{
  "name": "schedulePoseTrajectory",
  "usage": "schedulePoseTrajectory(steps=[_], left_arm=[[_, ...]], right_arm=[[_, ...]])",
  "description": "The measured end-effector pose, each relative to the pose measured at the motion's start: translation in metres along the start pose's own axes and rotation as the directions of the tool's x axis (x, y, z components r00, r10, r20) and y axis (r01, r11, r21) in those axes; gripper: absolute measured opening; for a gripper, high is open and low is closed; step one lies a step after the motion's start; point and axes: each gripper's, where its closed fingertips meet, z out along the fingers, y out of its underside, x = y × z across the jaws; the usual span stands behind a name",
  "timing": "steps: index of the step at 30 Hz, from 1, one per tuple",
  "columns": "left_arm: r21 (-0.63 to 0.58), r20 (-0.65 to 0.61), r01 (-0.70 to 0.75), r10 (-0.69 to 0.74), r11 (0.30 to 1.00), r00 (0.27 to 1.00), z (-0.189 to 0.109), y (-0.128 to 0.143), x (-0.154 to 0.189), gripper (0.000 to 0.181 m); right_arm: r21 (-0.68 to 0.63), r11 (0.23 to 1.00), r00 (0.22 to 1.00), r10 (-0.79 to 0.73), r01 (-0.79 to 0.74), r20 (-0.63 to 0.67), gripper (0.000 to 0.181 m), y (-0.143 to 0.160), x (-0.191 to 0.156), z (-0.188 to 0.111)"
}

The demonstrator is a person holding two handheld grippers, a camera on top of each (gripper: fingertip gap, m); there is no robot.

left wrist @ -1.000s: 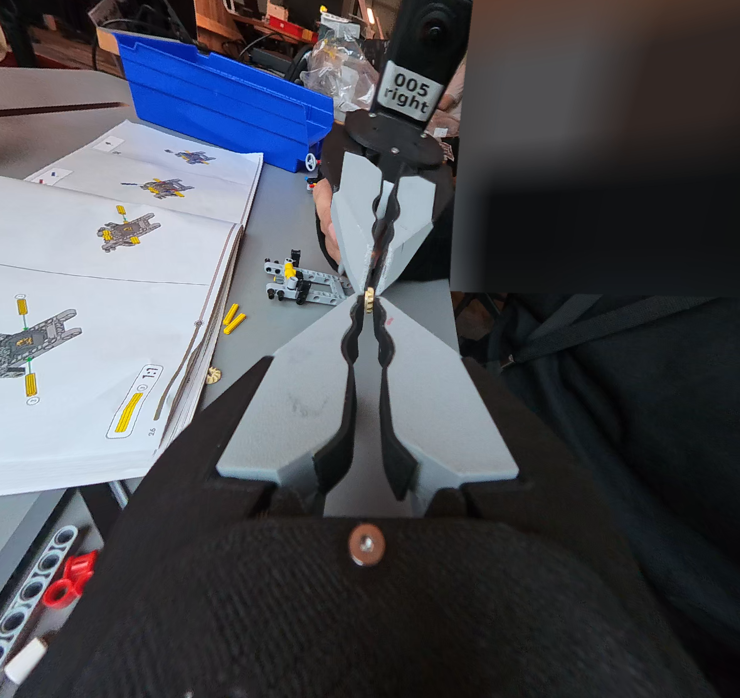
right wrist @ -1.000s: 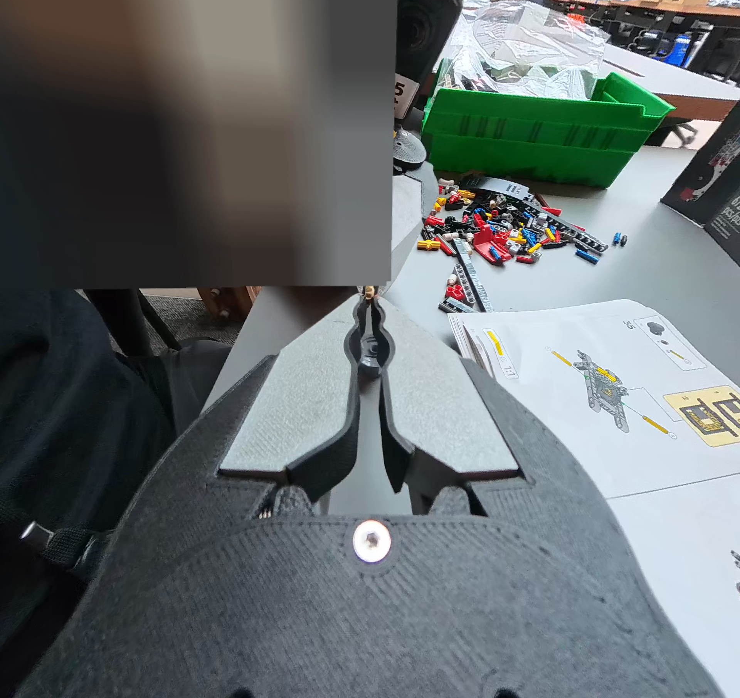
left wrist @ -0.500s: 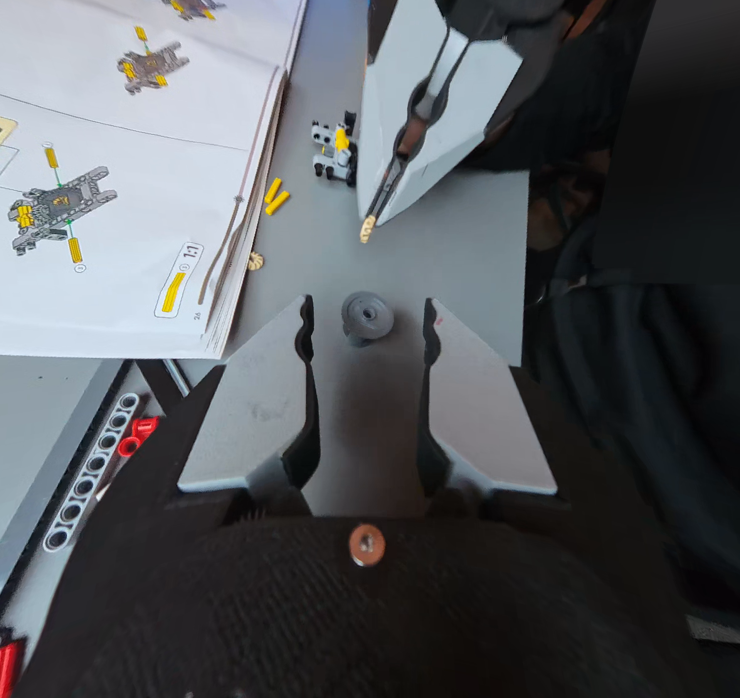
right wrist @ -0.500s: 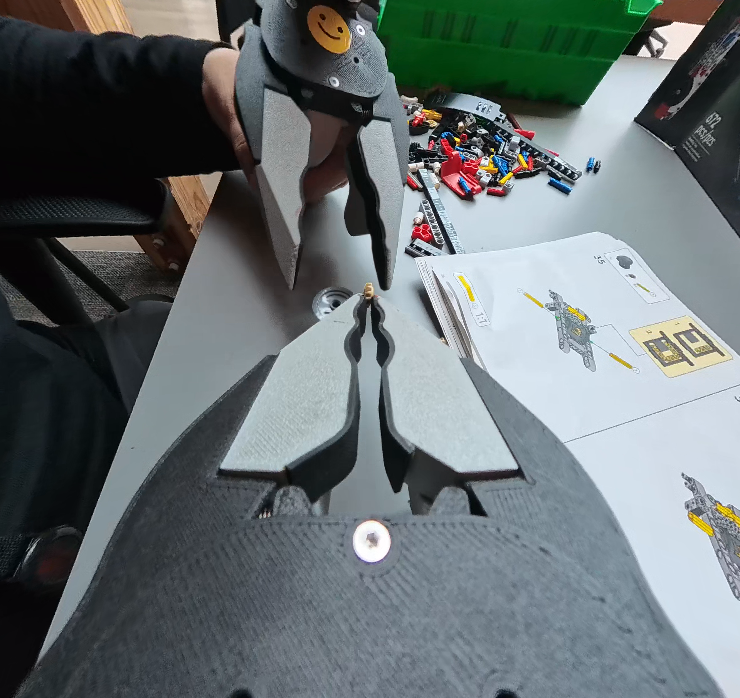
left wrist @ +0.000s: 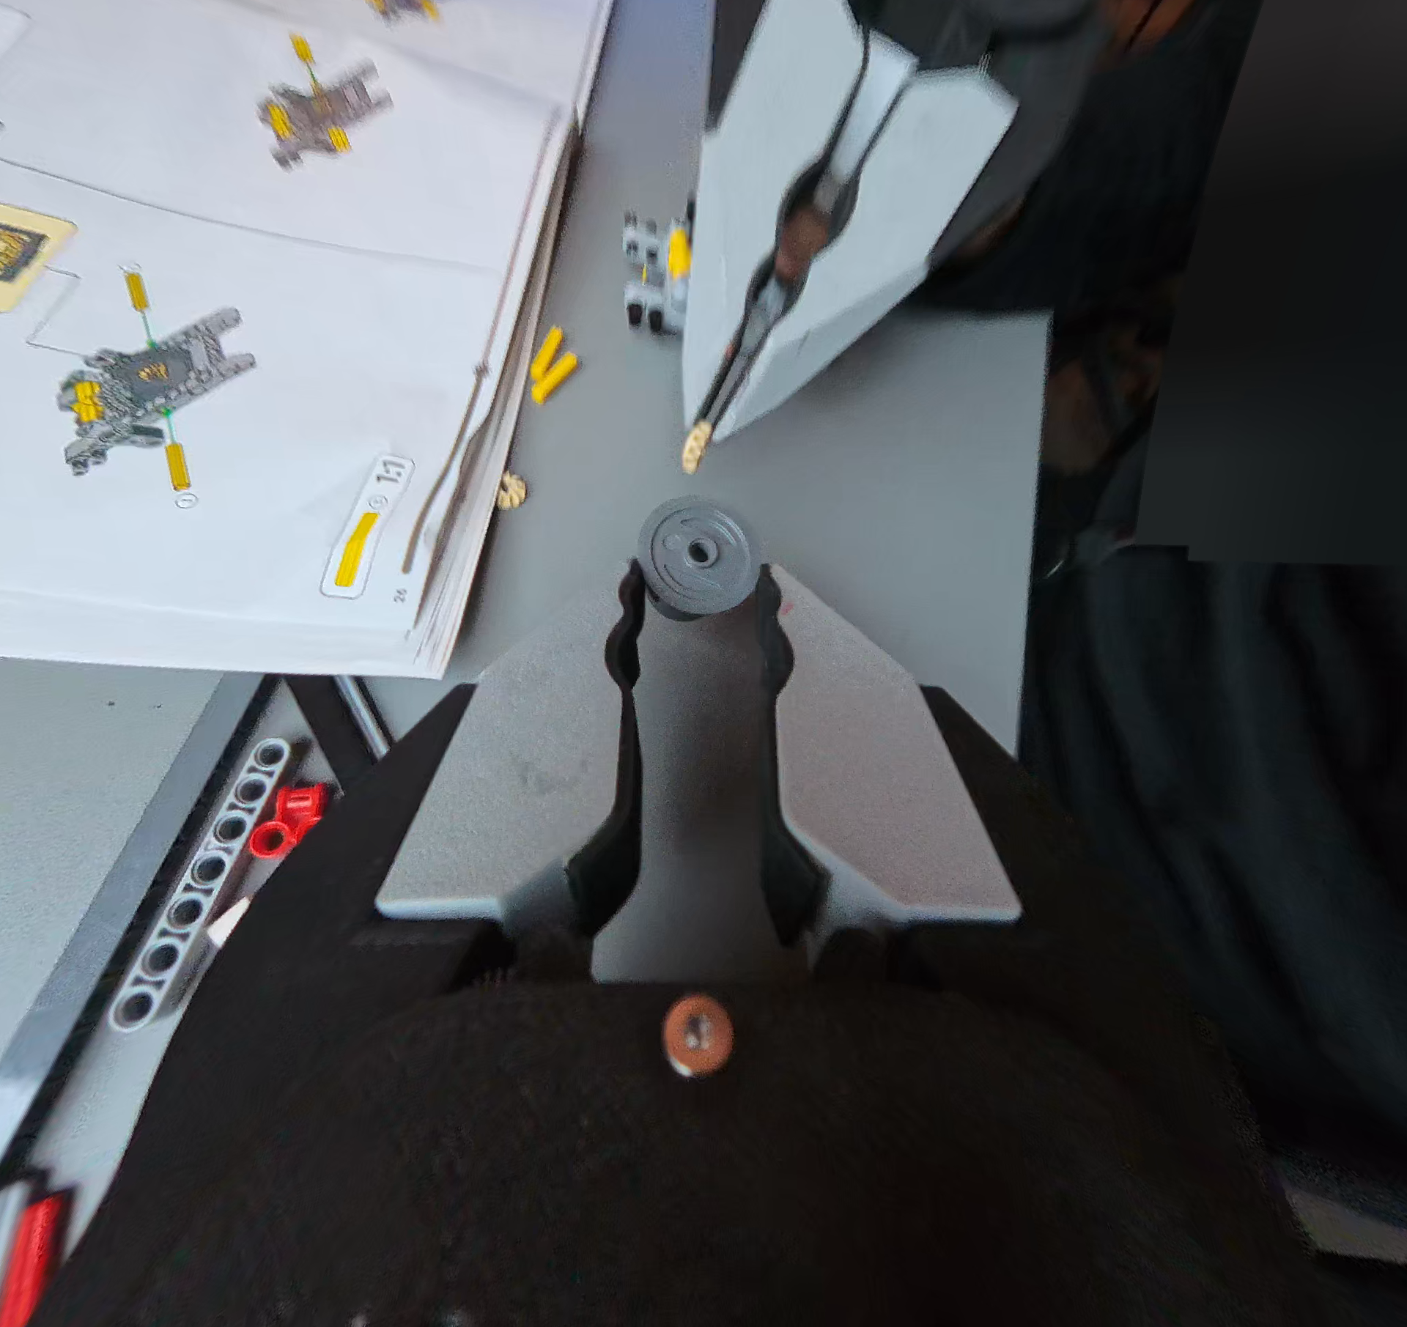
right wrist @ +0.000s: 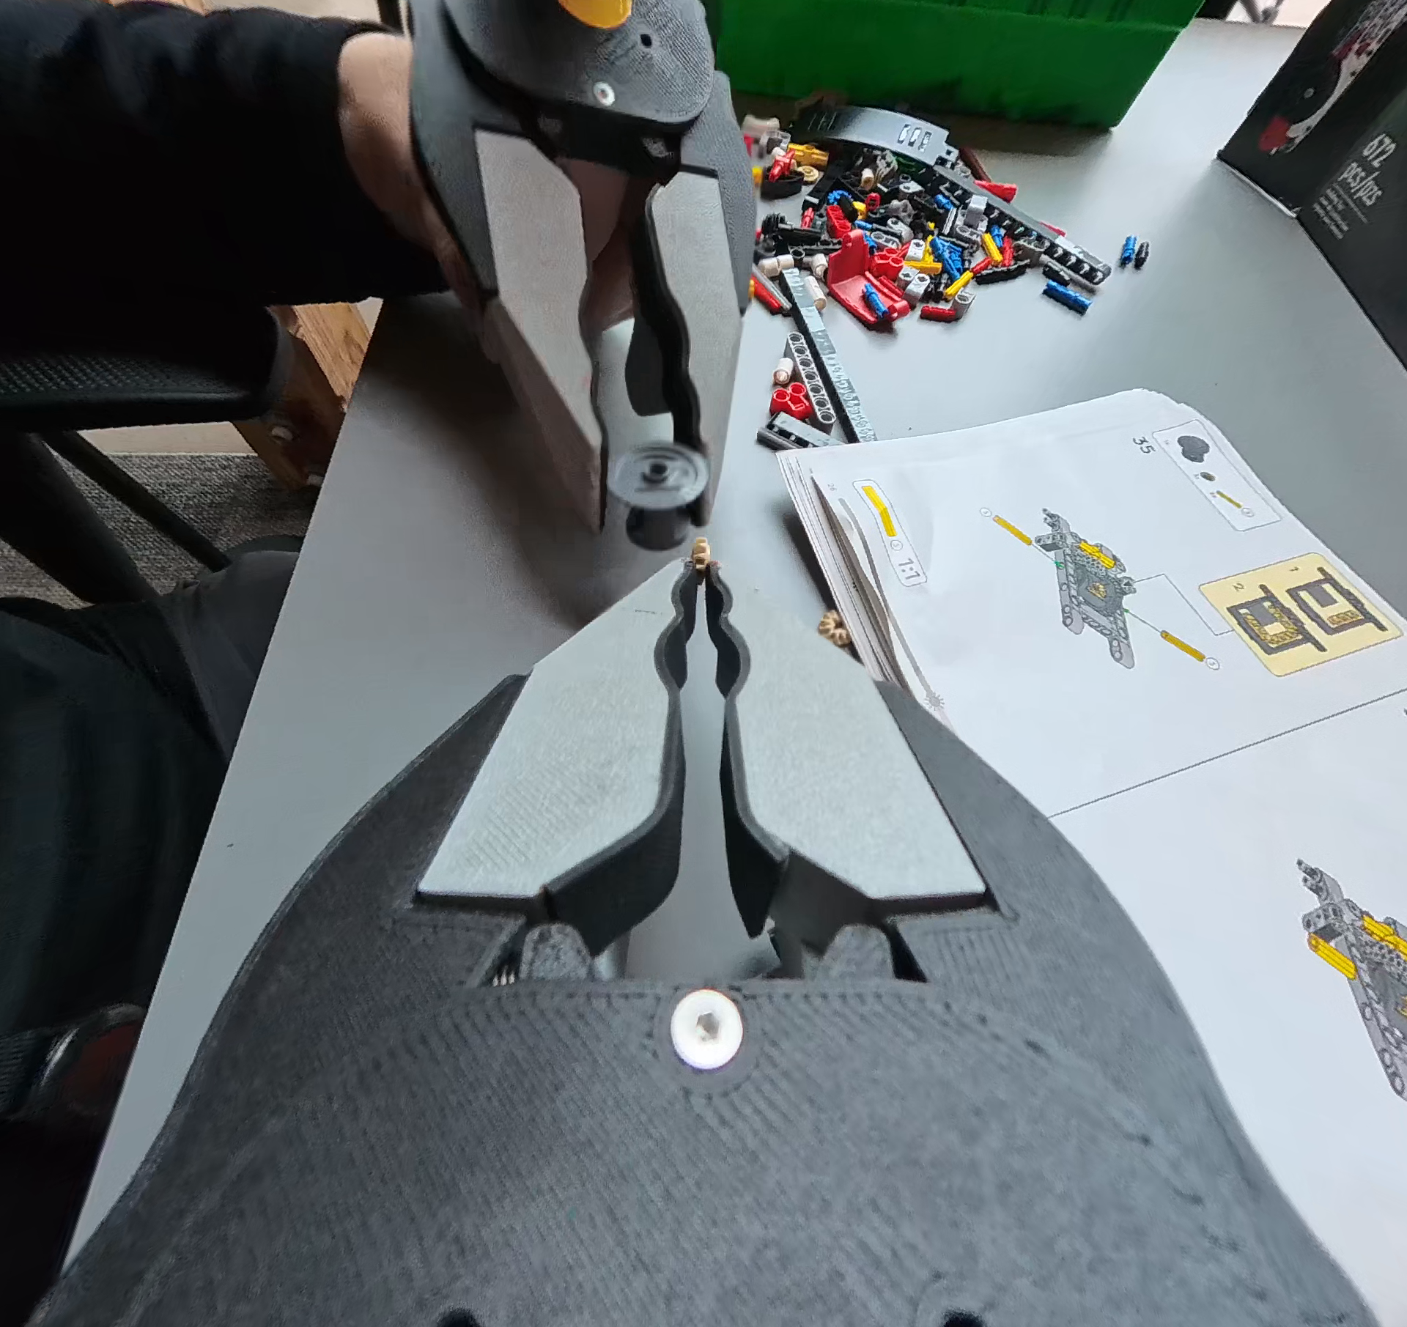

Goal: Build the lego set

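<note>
Grey table [right wrist: 426, 605], near edge: open white instruction booklet [left wrist: 228, 225], loose plastic pieces.
We log the left gripper [left wrist: 697, 582] clamping a round dark-grey wheel hub [left wrist: 698, 556]; the right gripper [right wrist: 700, 571] pinches a small tan gear [right wrist: 700, 552] at its tips, just beside the hub.

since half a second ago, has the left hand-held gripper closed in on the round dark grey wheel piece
Yes. The left hand-held gripper has advanced and narrowed: the round dark grey wheel piece now sits at its fingertips, judged against the white instruction booklet.
</note>
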Motion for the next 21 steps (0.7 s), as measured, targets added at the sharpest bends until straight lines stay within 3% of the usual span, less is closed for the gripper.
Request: schedulePoseTrajectory(steps=[4, 9, 12, 16, 21], left_arm=[[0.190, -0.115, 0.192, -0.172, 0.963, 0.978, -0.017, -0.023, -0.002, 0.027], [0.228, -0.143, 0.337, -0.311, 0.914, 0.940, -0.017, -0.027, -0.012, 0.027], [0.142, -0.055, 0.346, -0.341, 0.928, 0.938, -0.007, -0.013, -0.018, 0.027], [-0.019, 0.121, 0.229, -0.225, 0.973, 0.967, 0.004, 0.010, -0.020, 0.027], [-0.112, 0.175, 0.158, -0.137, 0.981, 0.975, 0.007, 0.024, -0.011, 0.030]], right_arm=[[0.038, 0.998, 0.999, 0.046, -0.046, 0.015, 0.000, -0.005, 0.002, -0.004], [0.063, 0.995, 0.997, 0.075, -0.076, 0.021, 0.000, -0.009, 0.004, -0.006], [0.040, 0.997, 0.998, 0.067, -0.067, 0.007, 0.000, -0.005, 0.006, -0.004], [0.008, 0.999, 0.999, 0.043, -0.043, -0.018, 0.000, 0.000, 0.008, -0.001], [0.002, 0.999, 0.999, 0.039, -0.039, -0.025, 0.000, 0.002, 0.010, -0.002]])
